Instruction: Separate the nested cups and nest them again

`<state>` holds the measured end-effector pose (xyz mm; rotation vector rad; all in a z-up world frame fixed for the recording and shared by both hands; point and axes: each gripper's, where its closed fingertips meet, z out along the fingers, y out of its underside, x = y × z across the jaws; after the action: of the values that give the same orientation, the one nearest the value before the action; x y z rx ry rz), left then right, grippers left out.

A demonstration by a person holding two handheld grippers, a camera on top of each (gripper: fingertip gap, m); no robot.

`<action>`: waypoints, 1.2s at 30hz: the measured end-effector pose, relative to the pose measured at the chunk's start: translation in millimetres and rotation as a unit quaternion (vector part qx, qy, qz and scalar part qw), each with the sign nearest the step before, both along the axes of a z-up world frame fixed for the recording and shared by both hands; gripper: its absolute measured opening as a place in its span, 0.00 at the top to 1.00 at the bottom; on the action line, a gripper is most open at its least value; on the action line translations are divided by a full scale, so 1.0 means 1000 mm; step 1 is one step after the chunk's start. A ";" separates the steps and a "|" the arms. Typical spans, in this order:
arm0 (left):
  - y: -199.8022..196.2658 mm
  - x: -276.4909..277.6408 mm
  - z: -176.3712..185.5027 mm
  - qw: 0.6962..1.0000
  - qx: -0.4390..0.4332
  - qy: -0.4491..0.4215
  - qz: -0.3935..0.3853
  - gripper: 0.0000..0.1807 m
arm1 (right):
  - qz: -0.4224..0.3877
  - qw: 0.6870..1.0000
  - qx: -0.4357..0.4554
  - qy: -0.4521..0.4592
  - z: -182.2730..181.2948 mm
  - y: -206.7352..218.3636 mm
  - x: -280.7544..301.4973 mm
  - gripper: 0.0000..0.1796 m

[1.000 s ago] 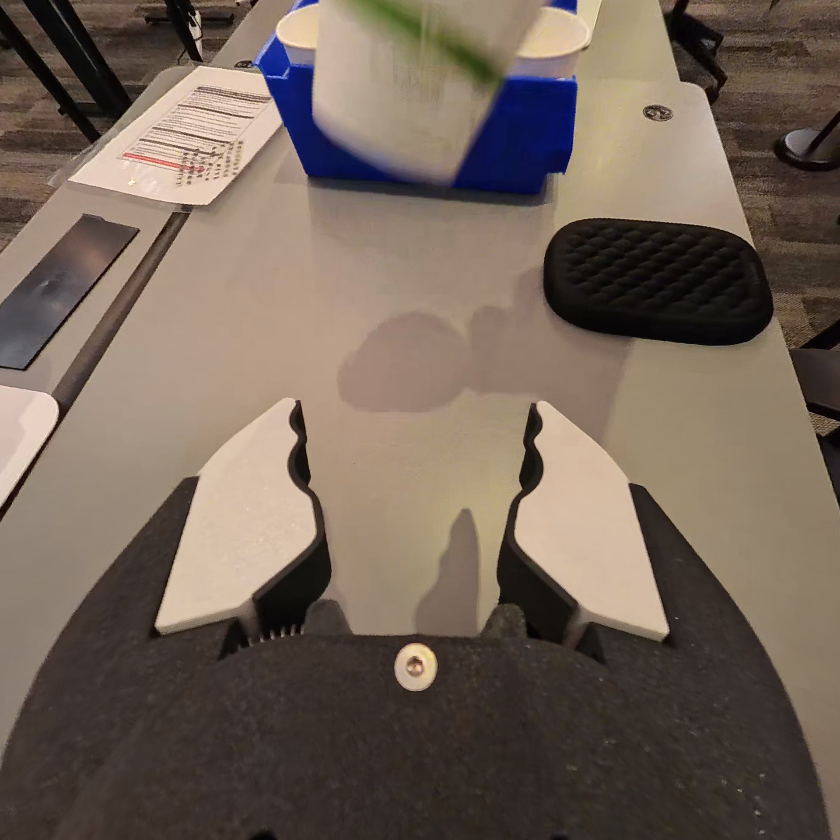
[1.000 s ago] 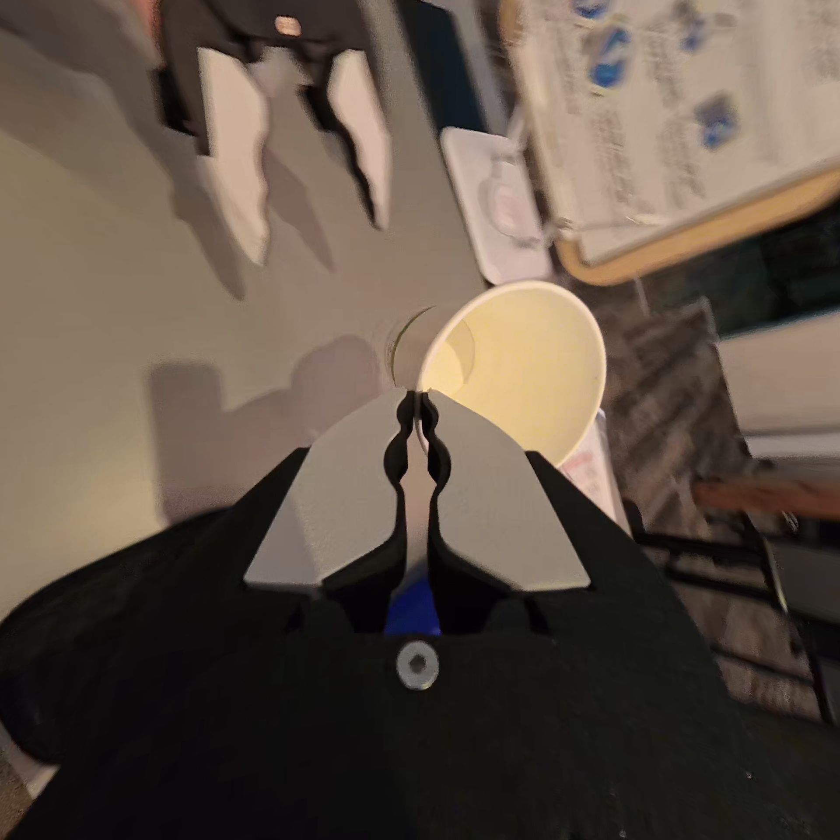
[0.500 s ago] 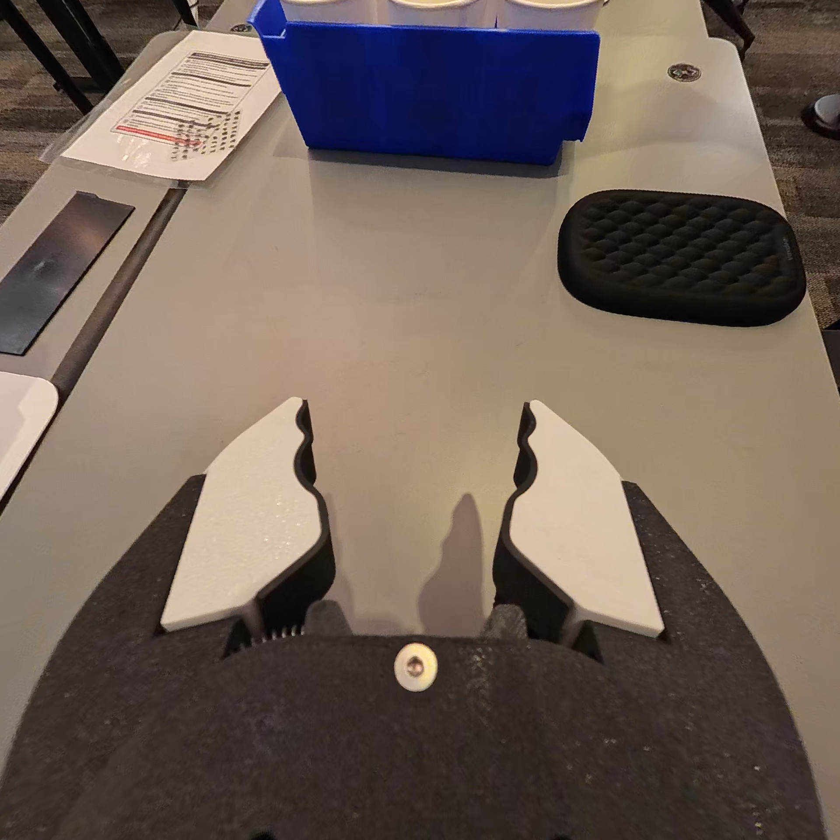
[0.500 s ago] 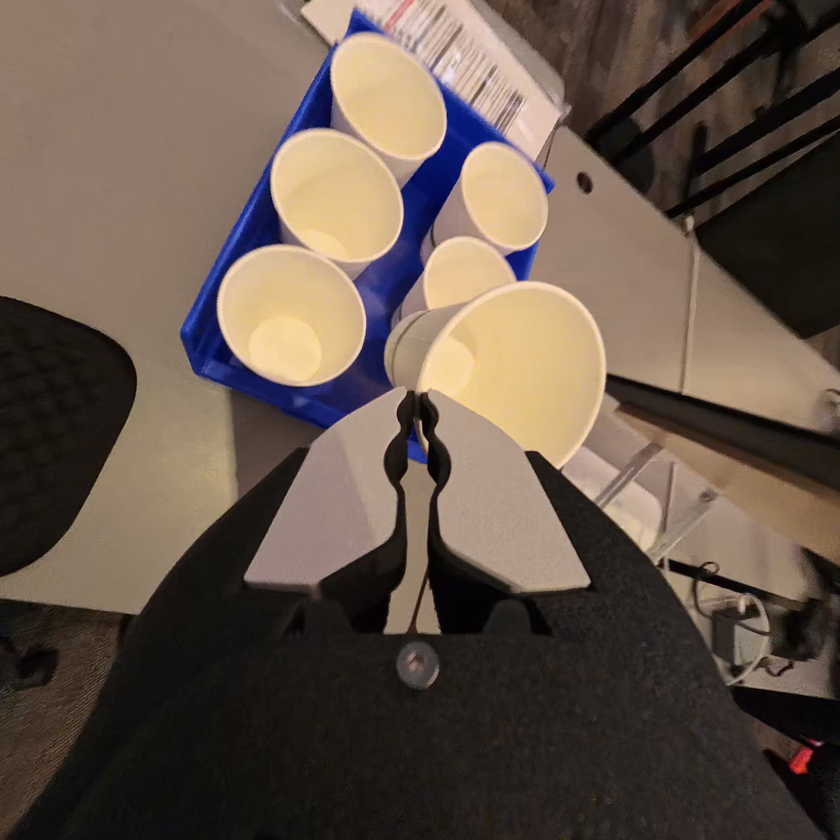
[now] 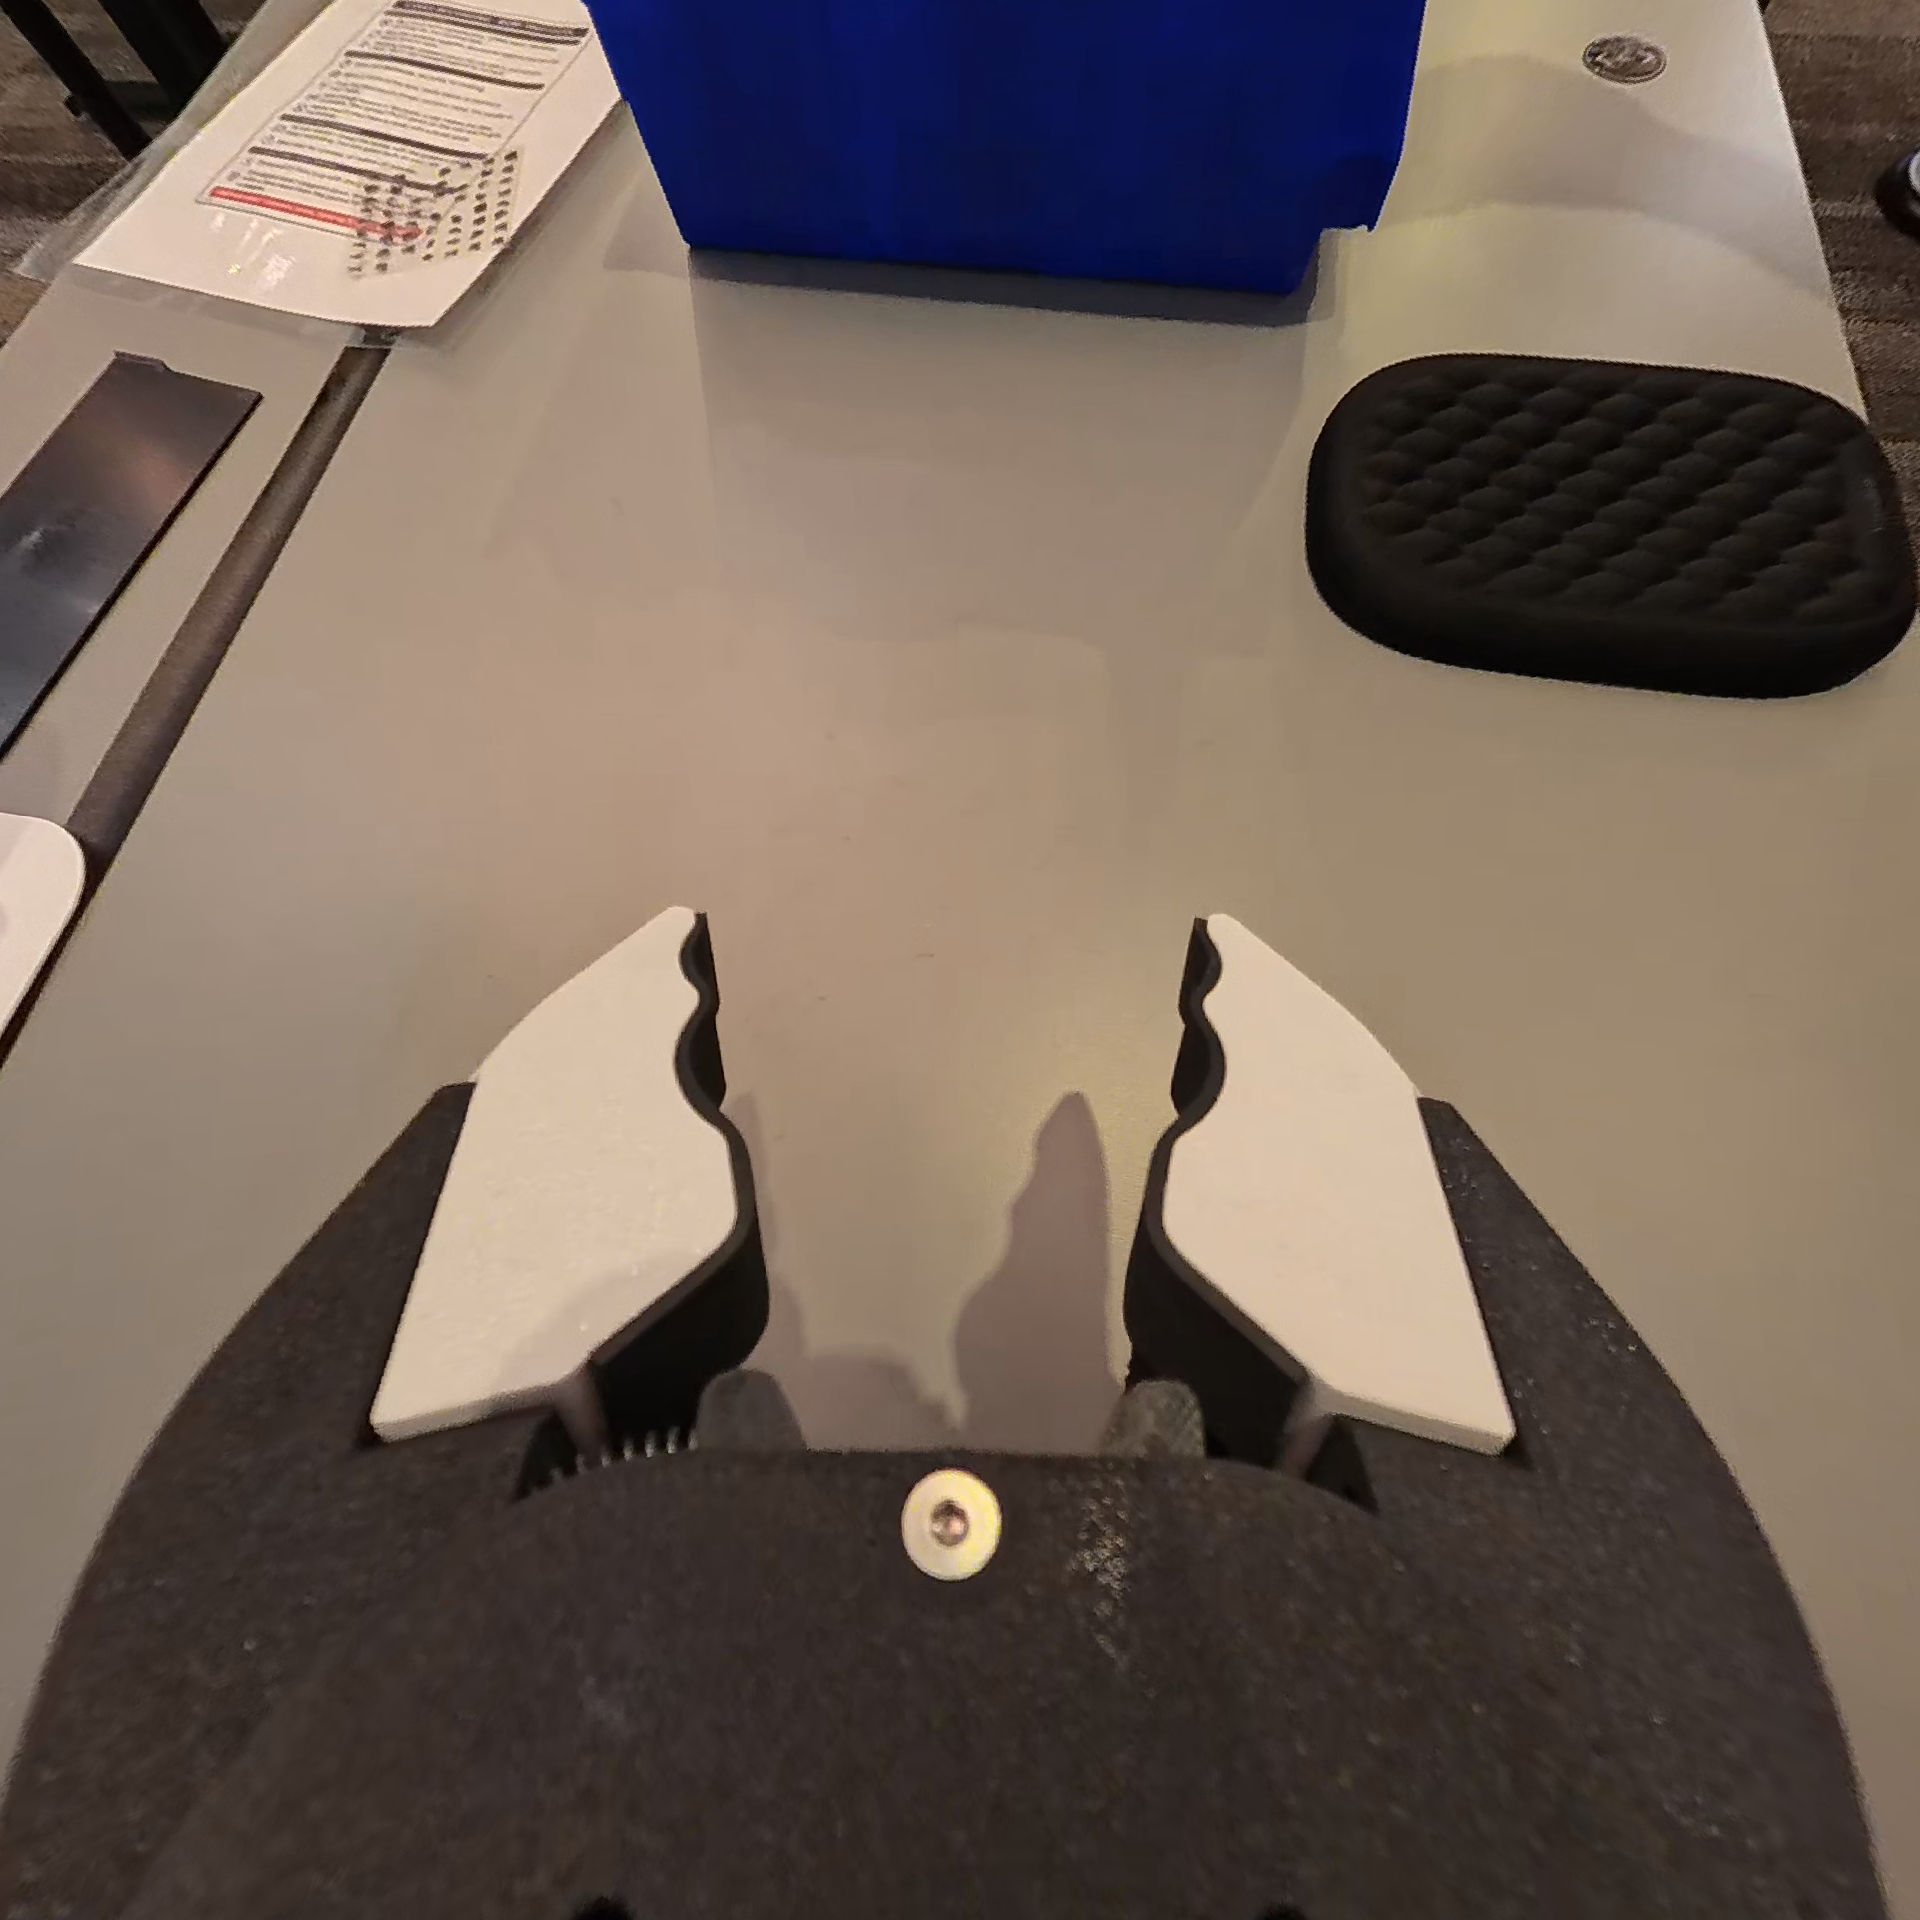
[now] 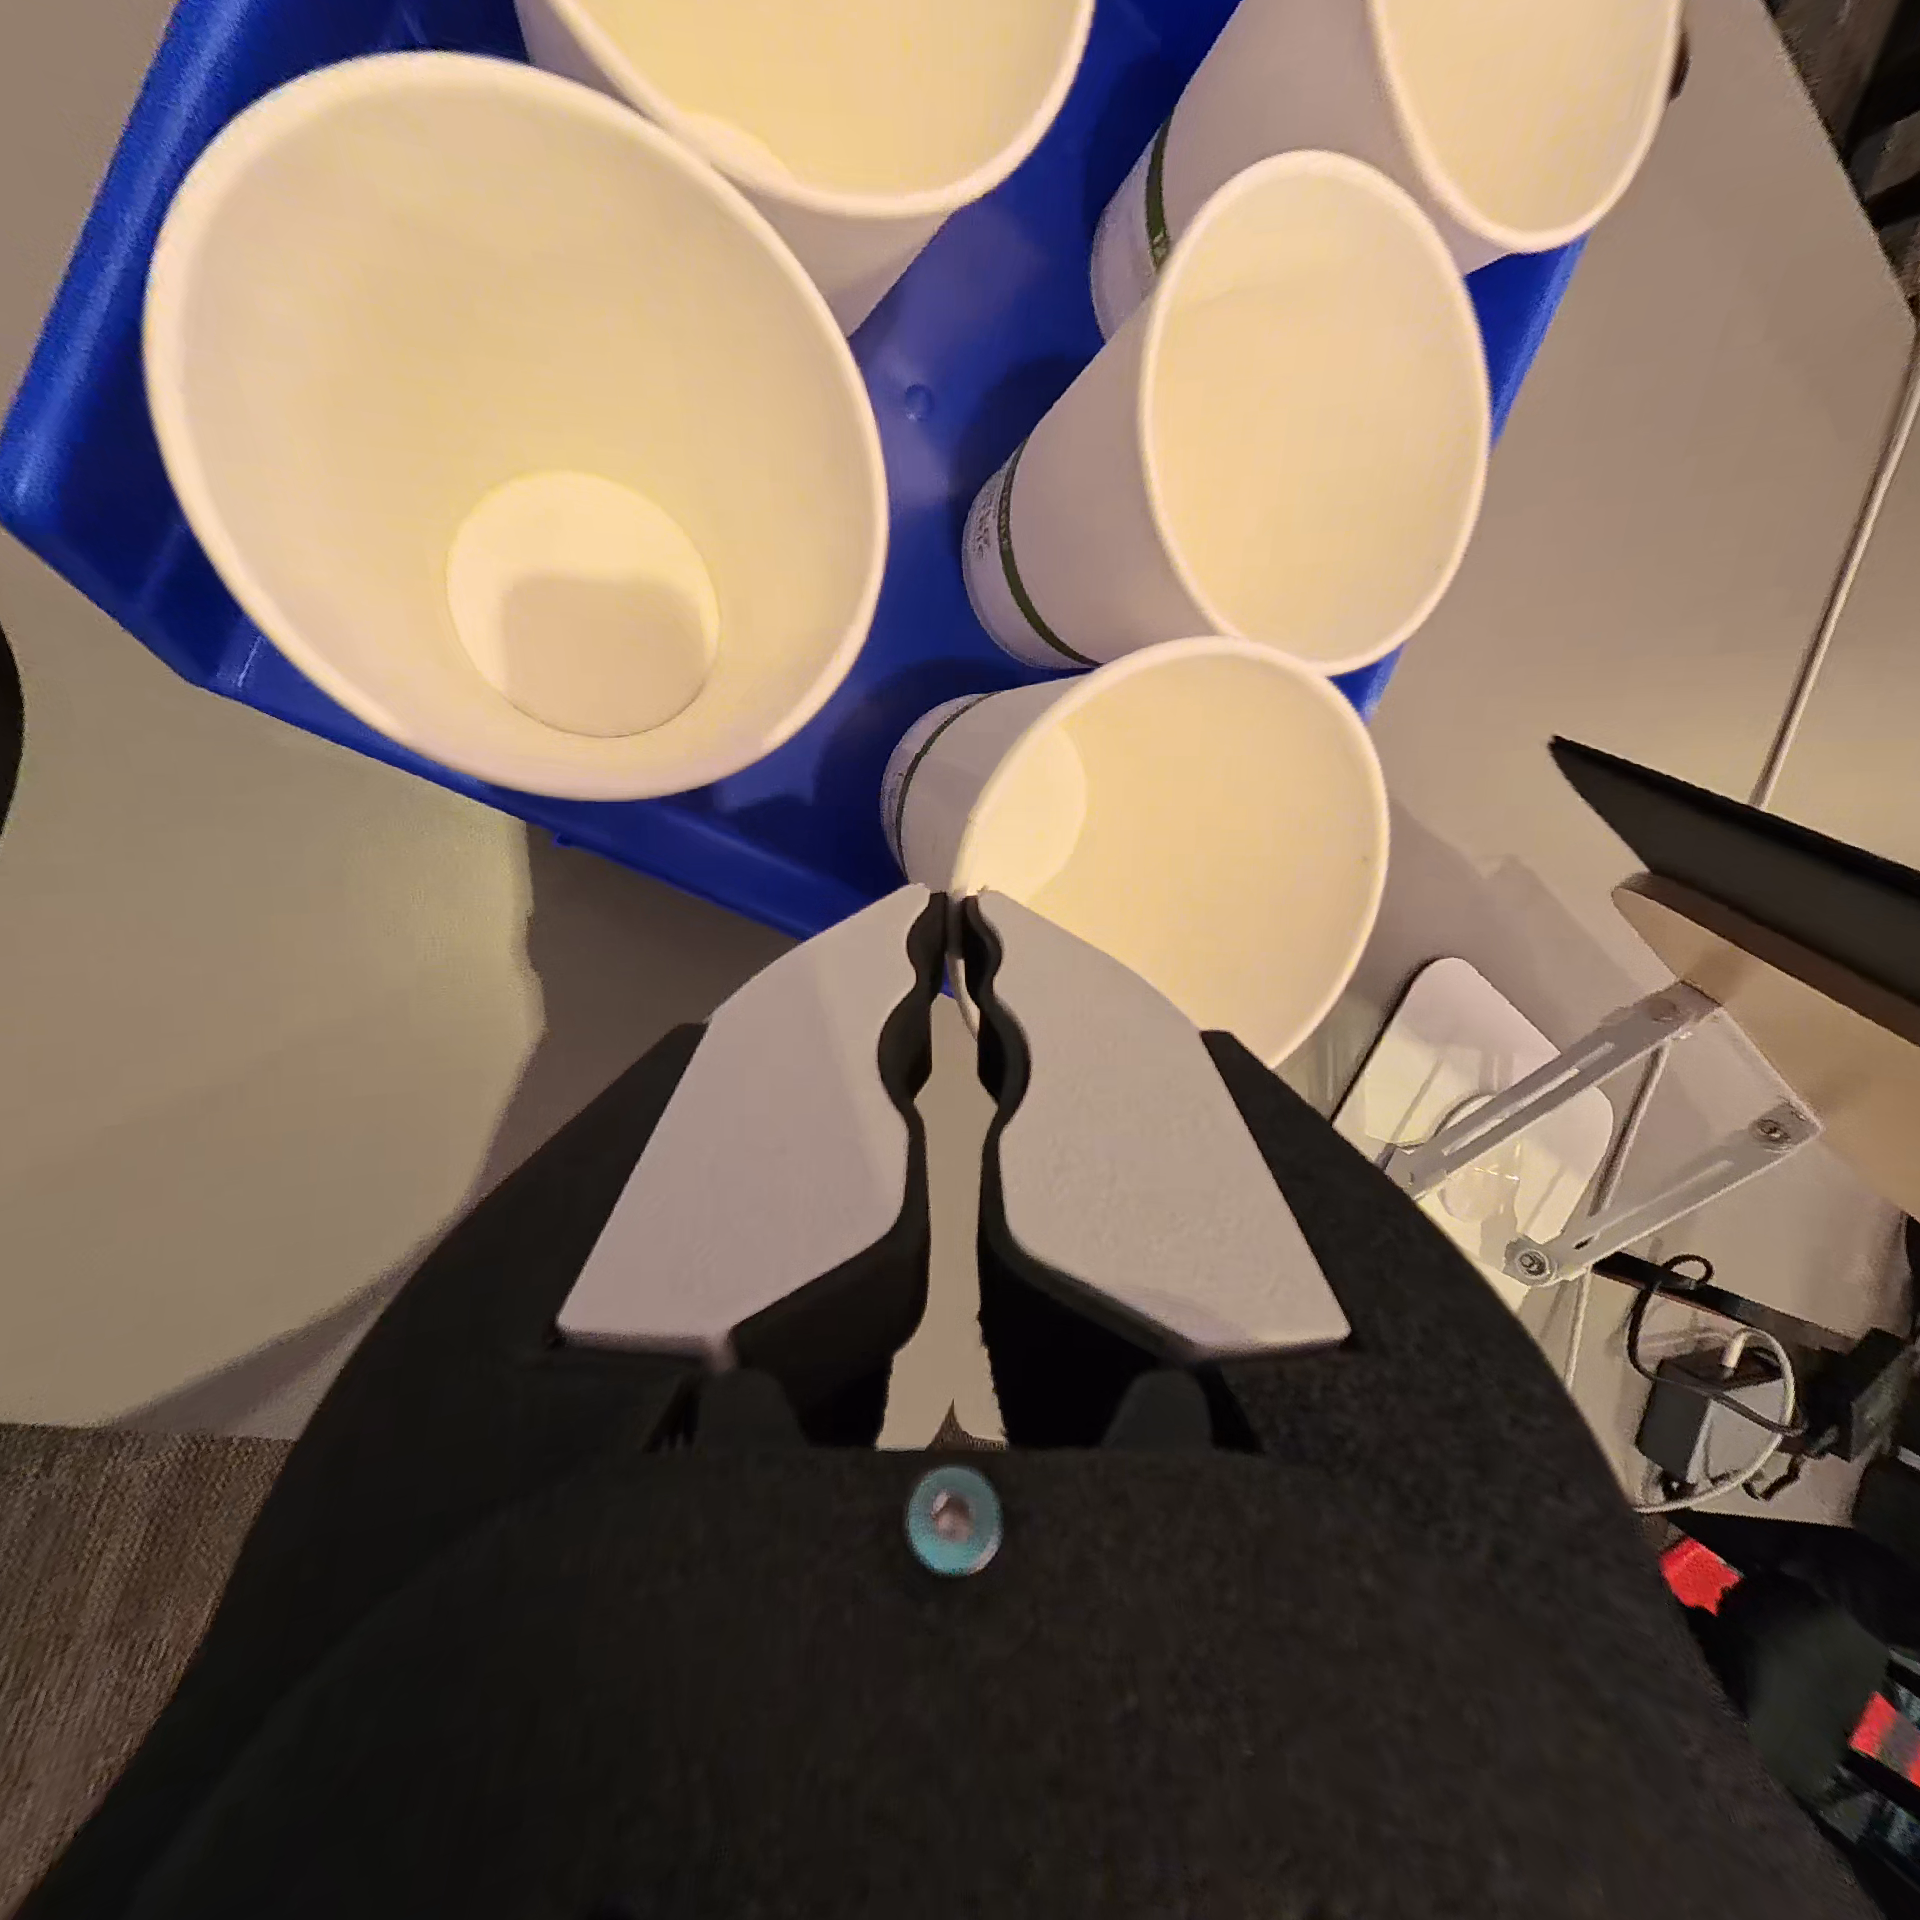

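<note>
The right gripper (image 6: 948,906) is clenched on the near rim of one white paper cup (image 6: 1184,831), a finger on each side of the cup wall. This cup hangs tilted above the near edge of a blue bin (image 6: 790,831), mouth turned toward the camera, a green band showing on its outer wall. It is a single cup, as far as its inside shows.

Past it, four more paper cups stand in the bin: a large-looking one at the left (image 6: 509,416) with its round bottom plainly visible, one just beyond the held cup (image 6: 1309,405), and two at the far side, cut off by the top of the picture (image 6: 831,94) (image 6: 1527,114). That makes five cups in all. Whether any of the four is a nested pair cannot be told.

The left gripper (image 5: 951,925) is released, its two white fingers (image 5: 582,1174) spread wide with nothing between them, low over the bare grey table (image 5: 935,582). Farther on, a black quilted pad (image 5: 1600,520) lies to the right. At the far end sits the blue bin (image 5: 1018,135). To its left lies one printed sheet (image 5: 364,156), and nearer on that side one dark flat panel (image 5: 94,520).
</note>
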<state>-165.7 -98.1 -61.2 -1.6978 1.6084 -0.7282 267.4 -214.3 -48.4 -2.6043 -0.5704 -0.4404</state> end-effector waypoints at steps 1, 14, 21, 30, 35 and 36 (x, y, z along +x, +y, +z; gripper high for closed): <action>0.000 0.000 -0.001 1.000 0.000 0.001 0.000 0.53 | 0.001 1.000 -0.007 0.000 -0.003 0.001 0.000 0.99; 0.002 0.000 -0.003 1.000 -0.002 0.003 0.002 0.54 | -0.001 0.997 -0.074 0.000 -0.013 0.008 -0.001 0.99; 0.002 0.000 -0.007 1.000 -0.002 0.010 0.000 0.54 | -0.003 0.994 -0.110 0.000 -0.014 0.004 -0.001 0.99; 0.001 0.000 -0.009 1.000 0.000 0.014 -0.002 0.54 | -0.005 0.991 -0.137 -0.002 -0.014 0.001 -0.001 0.99; 0.000 0.001 -0.009 1.000 0.001 0.013 -0.004 0.54 | -0.007 0.989 -0.150 -0.004 -0.015 0.000 -0.002 0.99; 0.000 0.001 -0.009 1.000 0.001 0.013 -0.004 0.54 | -0.007 0.989 -0.151 -0.003 -0.015 0.000 -0.002 0.99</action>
<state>-164.9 -97.8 -69.8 -1.7084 1.6337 -0.7107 265.0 -214.1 -63.2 -2.8964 -0.6665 -0.3937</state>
